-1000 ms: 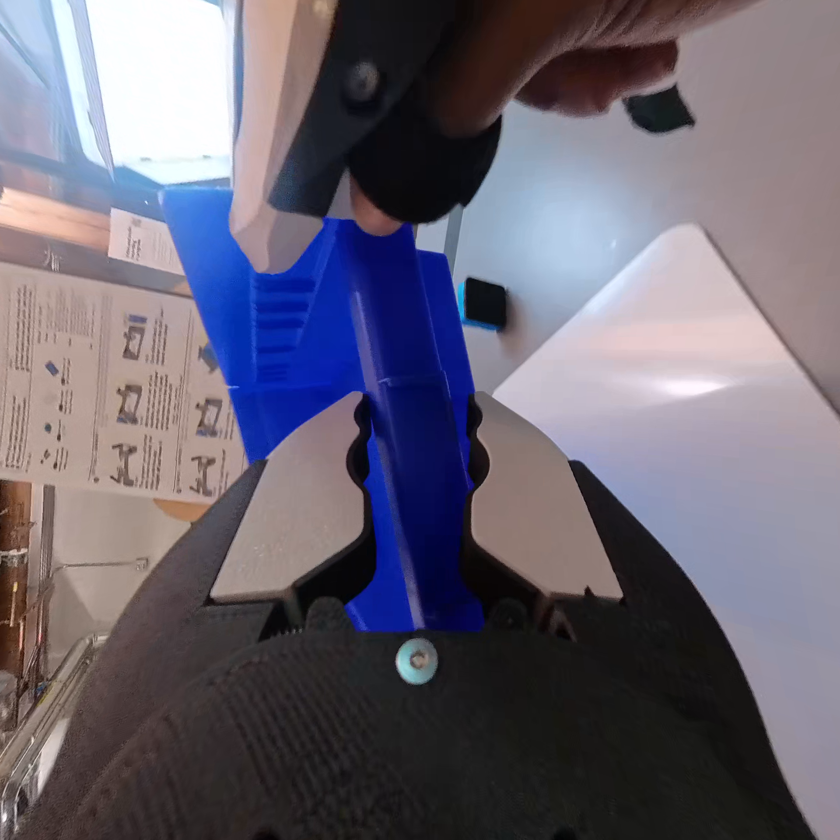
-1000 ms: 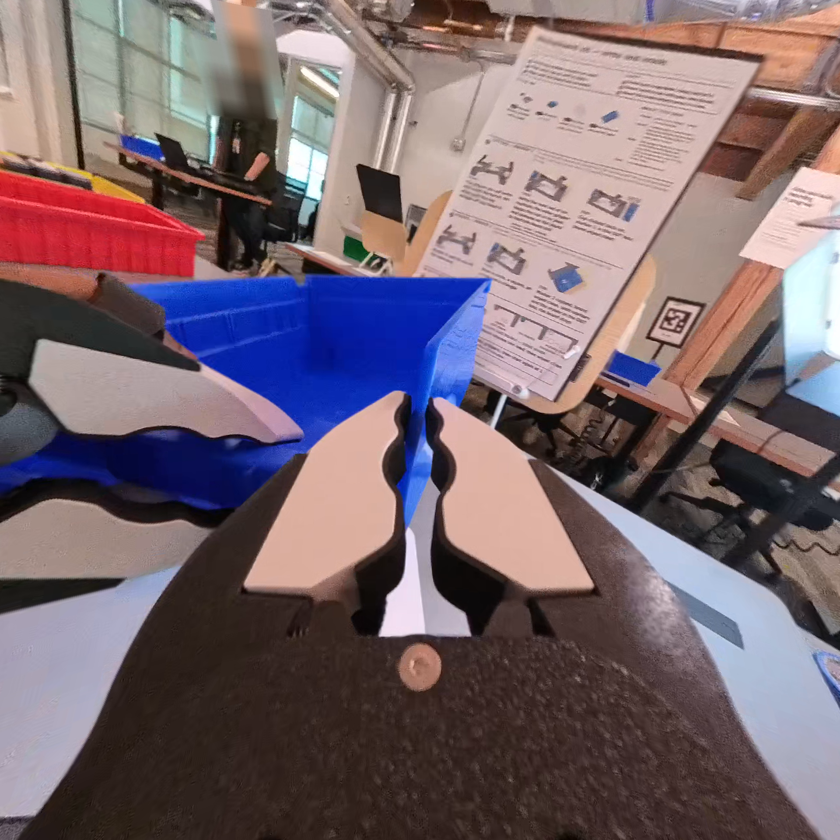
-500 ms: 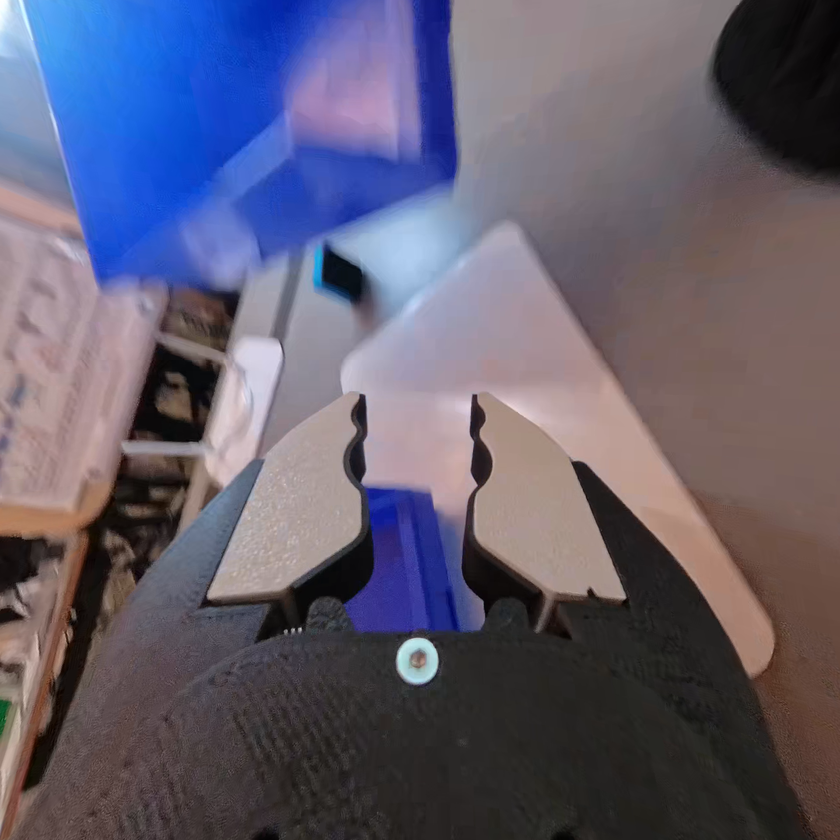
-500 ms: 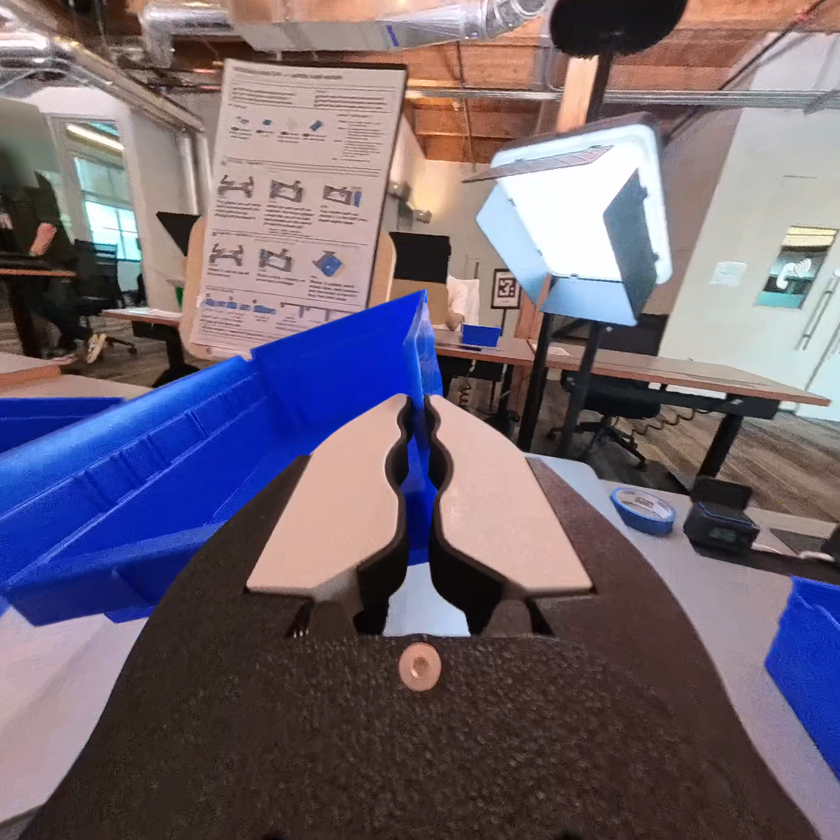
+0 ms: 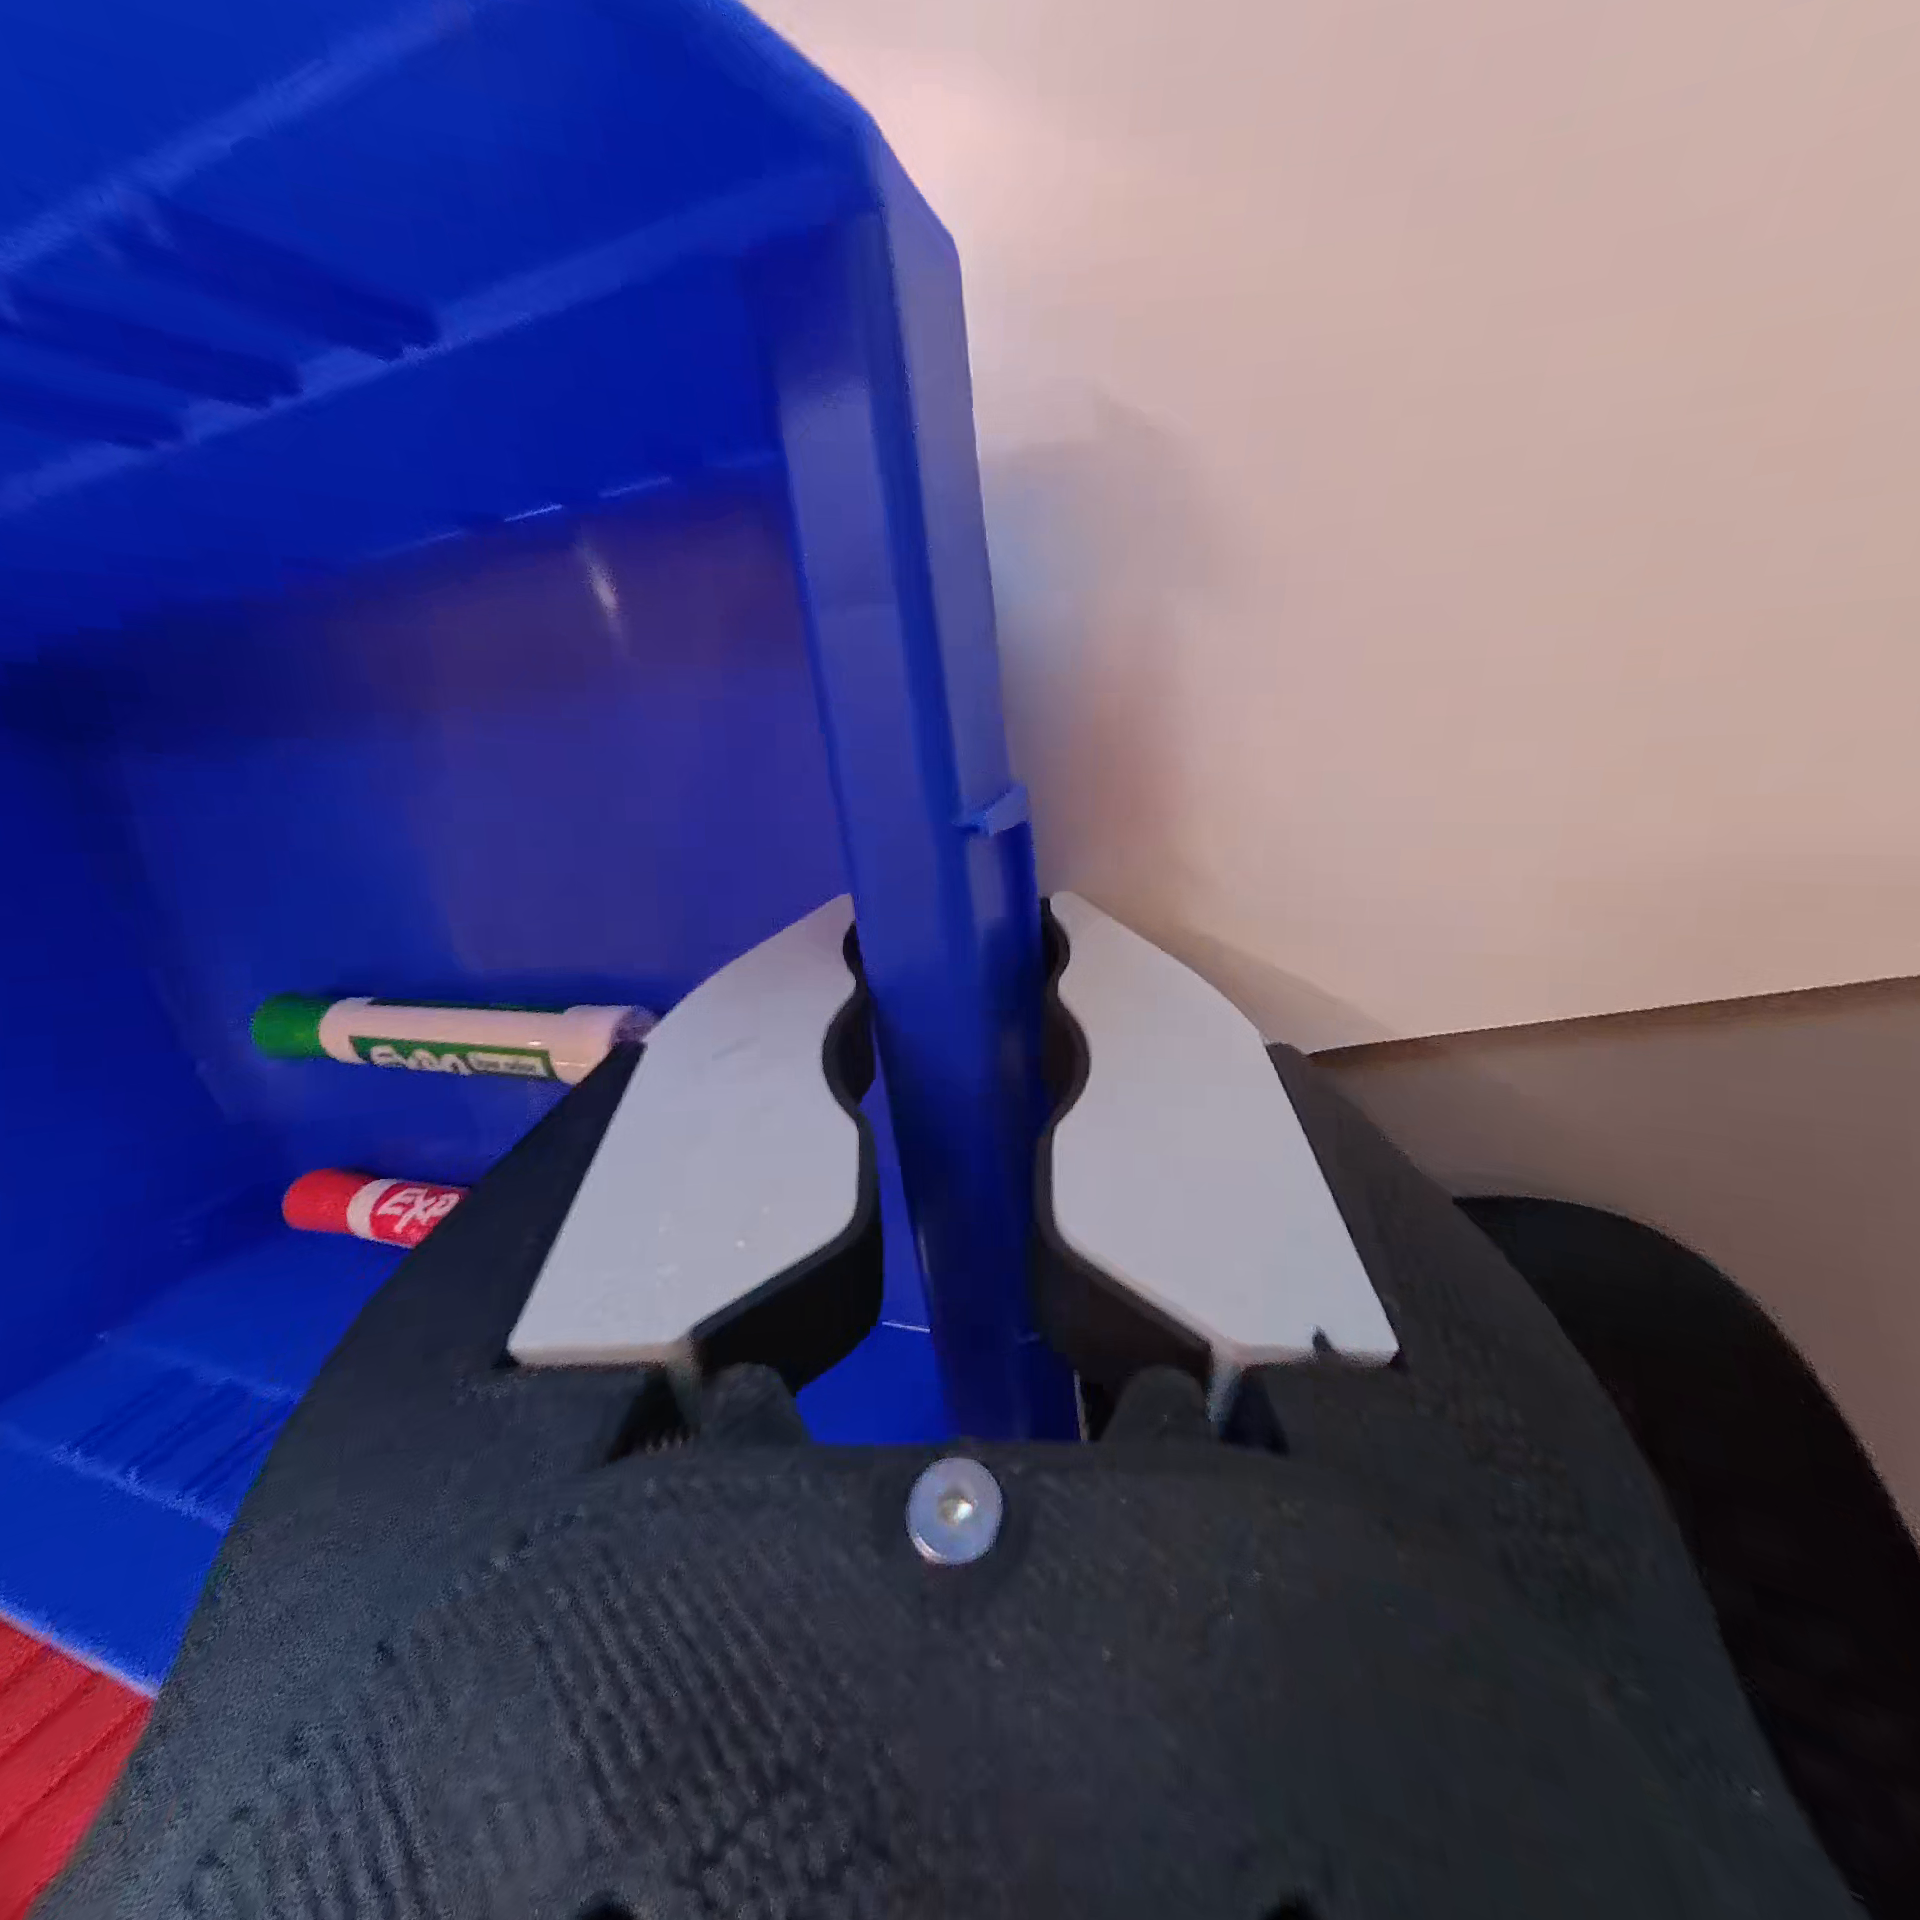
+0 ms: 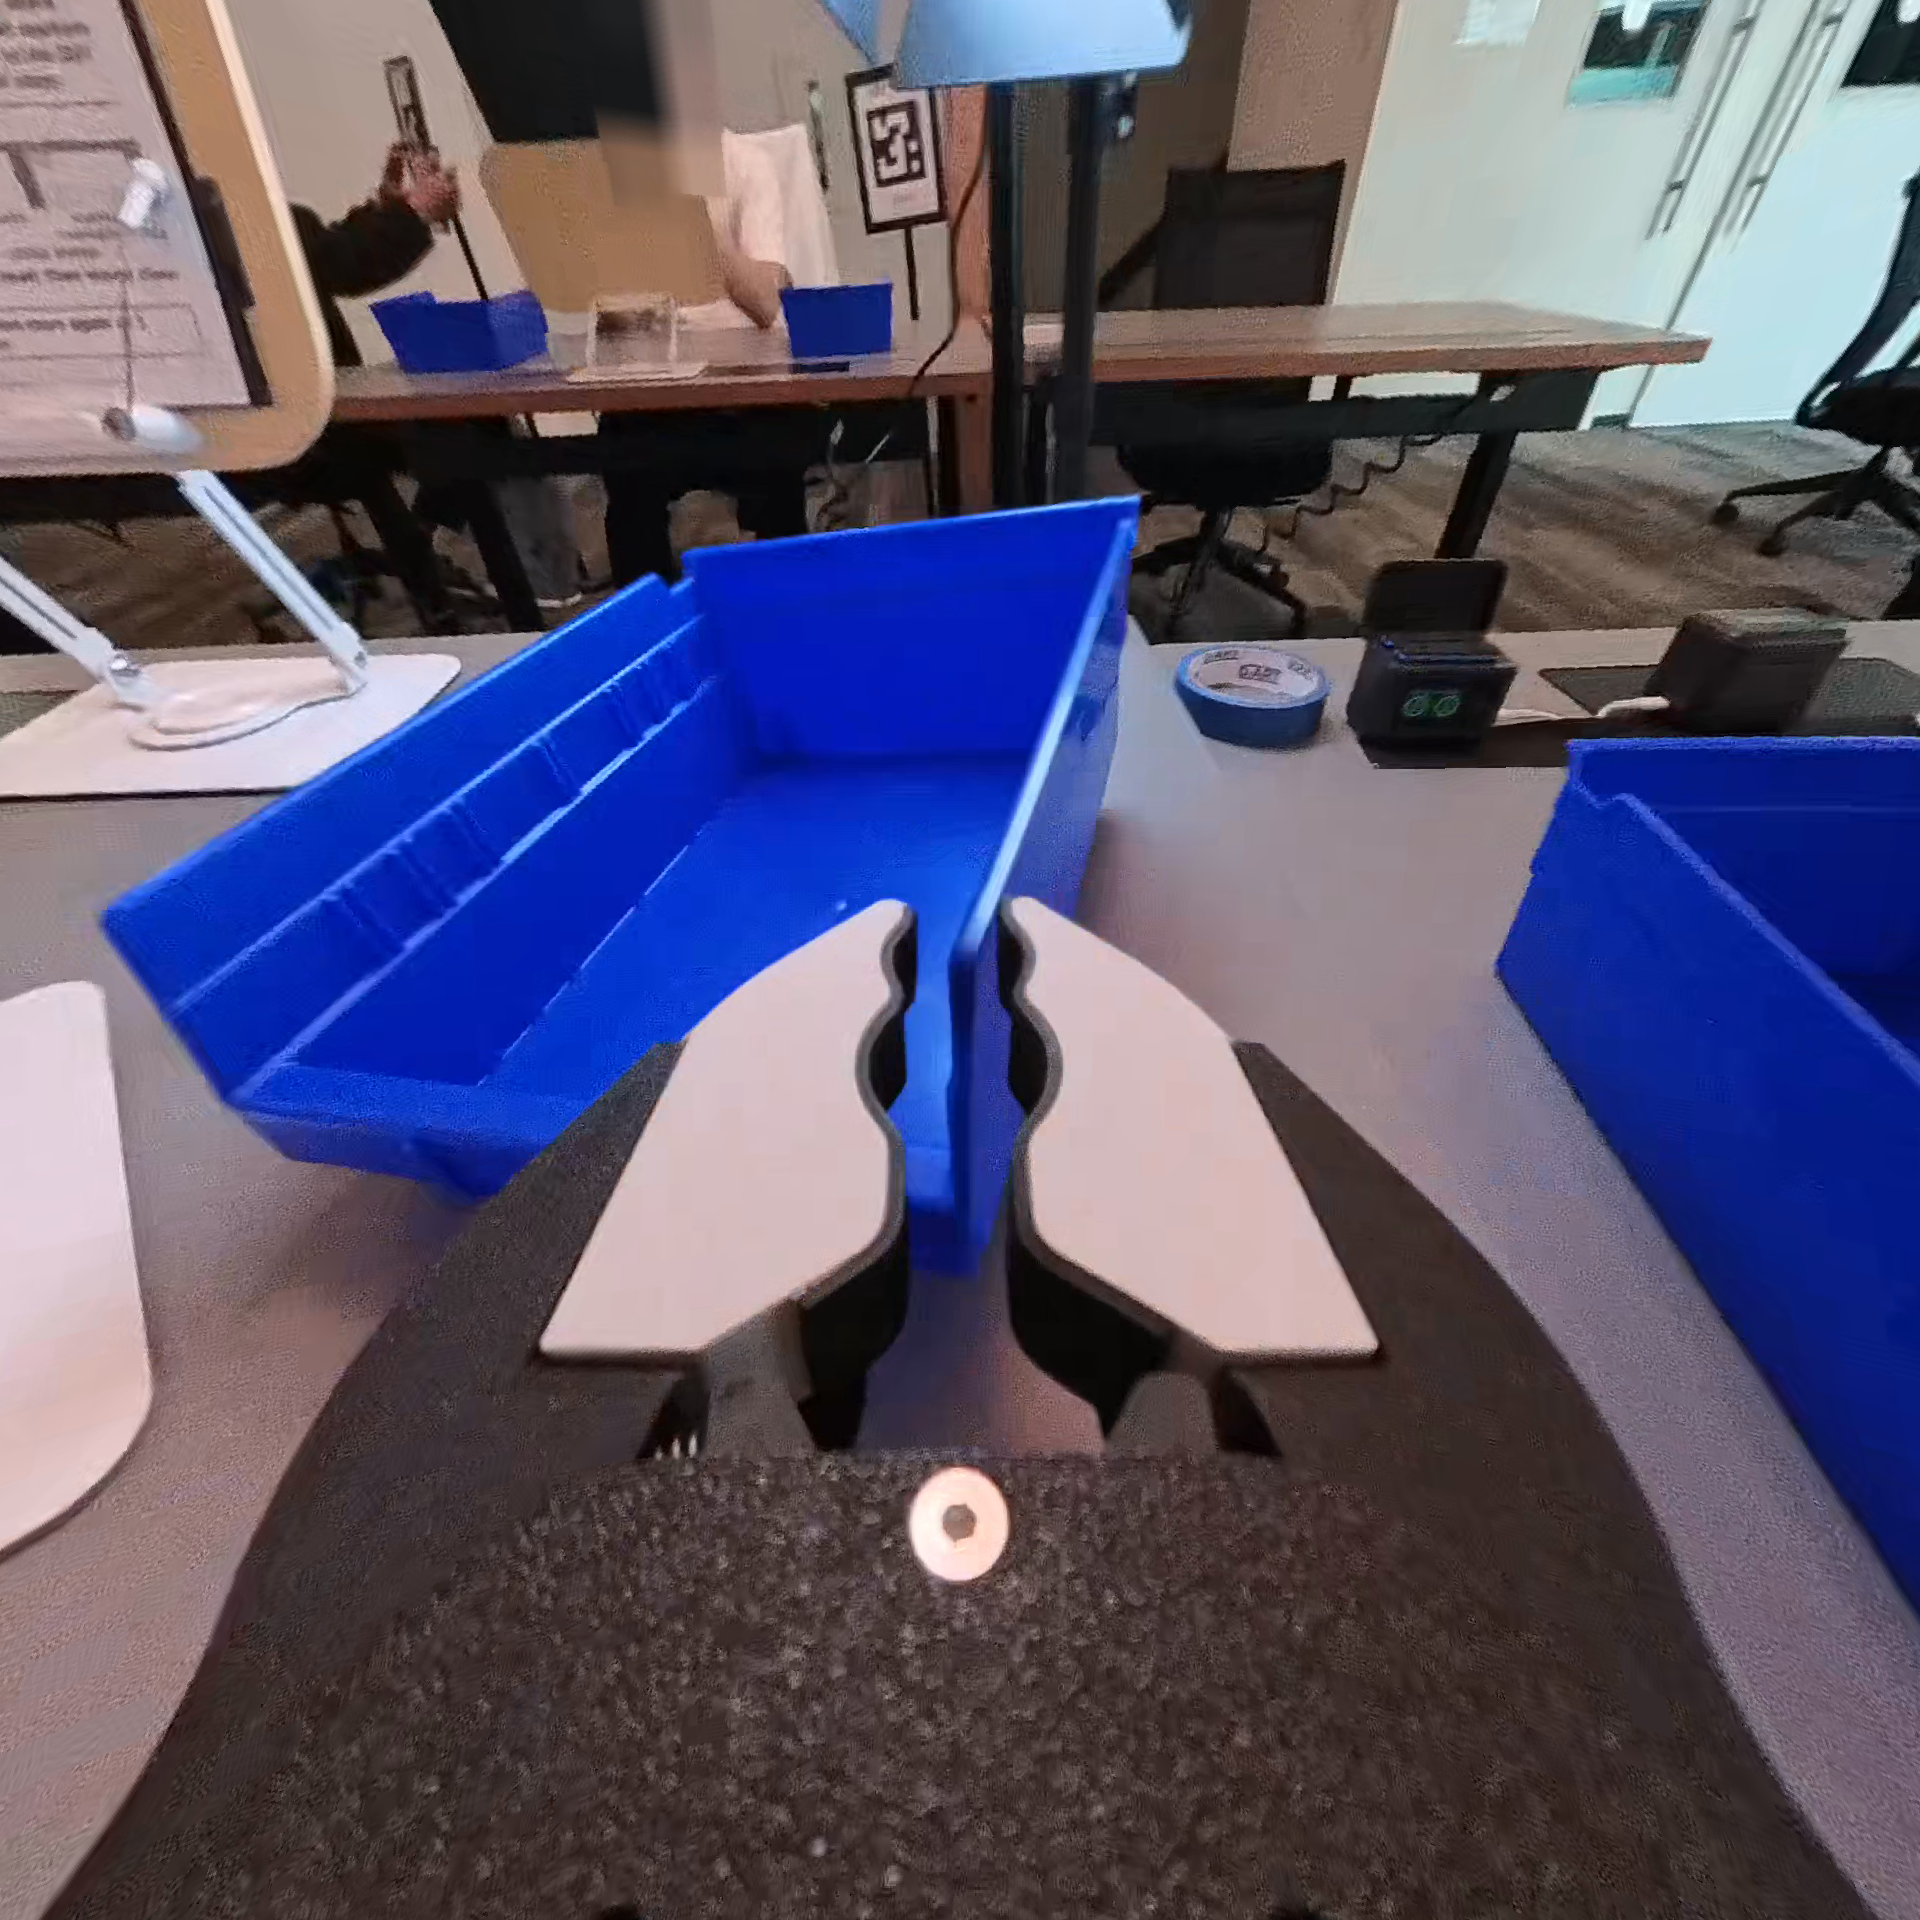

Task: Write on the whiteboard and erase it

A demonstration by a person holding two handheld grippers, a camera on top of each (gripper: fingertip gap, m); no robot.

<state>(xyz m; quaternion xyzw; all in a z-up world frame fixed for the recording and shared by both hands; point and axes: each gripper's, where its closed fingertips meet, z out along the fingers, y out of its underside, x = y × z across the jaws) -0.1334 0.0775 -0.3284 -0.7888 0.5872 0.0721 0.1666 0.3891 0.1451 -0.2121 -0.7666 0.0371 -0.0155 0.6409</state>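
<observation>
Two grippers each clamped a blue bin wall: the left gripper point(image 5: 951, 1023) held the bin point(image 5: 436, 623) containing a green marker point(image 5: 436, 1034) and a red marker point(image 5: 369, 1205); the right gripper point(image 6: 956, 1023) held an empty bin point(image 6: 582, 894). Only a whiteboard point(image 6: 57, 1236) corner showed, unmarked there; judging by that, writing and erasing both remained.

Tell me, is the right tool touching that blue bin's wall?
Touching. The right wrist view shows the right tool closed on the blue bin wall, both fingertips pressed against it.
</observation>
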